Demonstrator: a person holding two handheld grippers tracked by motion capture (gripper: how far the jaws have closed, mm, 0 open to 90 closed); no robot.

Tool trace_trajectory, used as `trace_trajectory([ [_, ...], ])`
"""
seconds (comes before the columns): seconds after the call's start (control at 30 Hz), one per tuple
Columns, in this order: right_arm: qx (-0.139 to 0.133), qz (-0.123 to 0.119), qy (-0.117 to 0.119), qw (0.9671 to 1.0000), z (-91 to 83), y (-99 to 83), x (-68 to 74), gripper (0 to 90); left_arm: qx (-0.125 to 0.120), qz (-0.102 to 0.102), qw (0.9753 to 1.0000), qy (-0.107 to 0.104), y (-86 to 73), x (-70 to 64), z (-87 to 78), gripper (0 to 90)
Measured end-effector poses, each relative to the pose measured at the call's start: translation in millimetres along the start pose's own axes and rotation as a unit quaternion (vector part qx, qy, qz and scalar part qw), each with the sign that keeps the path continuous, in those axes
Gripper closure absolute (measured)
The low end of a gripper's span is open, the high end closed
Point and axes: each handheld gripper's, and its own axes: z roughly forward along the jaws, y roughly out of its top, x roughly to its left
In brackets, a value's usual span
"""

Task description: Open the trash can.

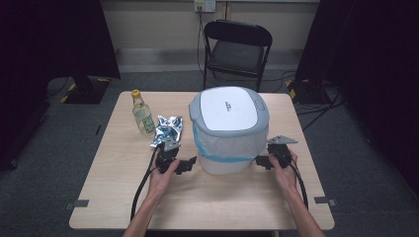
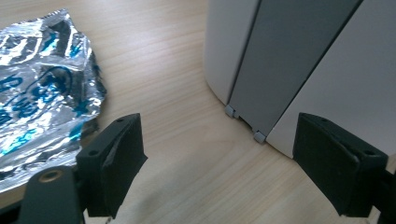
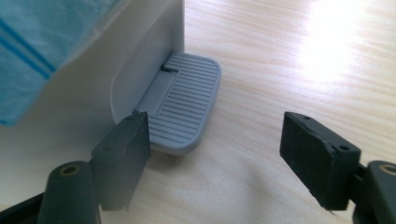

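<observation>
Right now the right gripper (image 3: 215, 154) gapes wide and empty beside the bin's pedal (image 3: 184, 105), near the table's (image 1: 237, 197) right edge. The left gripper (image 2: 219, 163), equally wide and empty, faces the bin (image 1: 228, 129), with the foil wrapper (image 2: 42, 88) alongside. Pressing the pedal off-centre could tip or slide the light bin.

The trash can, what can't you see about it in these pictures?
- Inside of the trash can: hidden in the high view by its closed lid.
- Words on the lid: too small to read in the high view.
- Foot pedal: its near corner is covered by a jaw of the right gripper in the right gripper view.
- Bottle label: too small to read in the high view.
- Foil wrapper: cut off by the left edge of the left gripper view.
</observation>
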Motion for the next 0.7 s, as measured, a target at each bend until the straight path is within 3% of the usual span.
trace_trajectory([
  [0.07, -0.002, -0.007, 0.012, 0.9999, -1.8, -0.1, 2.9, 37.0, 0.006, 0.005, 1.0000, 0.002, -0.6, -1.2, 1.3, 16.3],
  [0.13, -0.002, -0.019, 0.010, 0.9998, -3.2, 0.7, 6.3, 41.1, 0.010, 0.007, 0.9999, 0.004, -0.9, -1.7, 1.5, 16.3],
  [0.23, -0.004, -0.008, 0.040, 0.9992, -3.1, -1.6, 8.9, 38.1, 0.014, 0.008, 0.9999, 0.005, -1.0, -0.3, -0.4, 16.4],
  [0.57, -0.011, -0.021, 0.061, 0.9979, -9.4, -8.9, 30.1, 40.0, 0.036, 0.021, 0.9991, 0.012, -5.6, 9.2, -11.2, 19.7],
  [0.7, -0.008, -0.032, 0.074, 0.9967, -14.7, -12.1, 39.2, 37.9, 0.036, 0.011, 0.9993, 0.009, -7.6, 14.7, -13.7, 20.6],
])
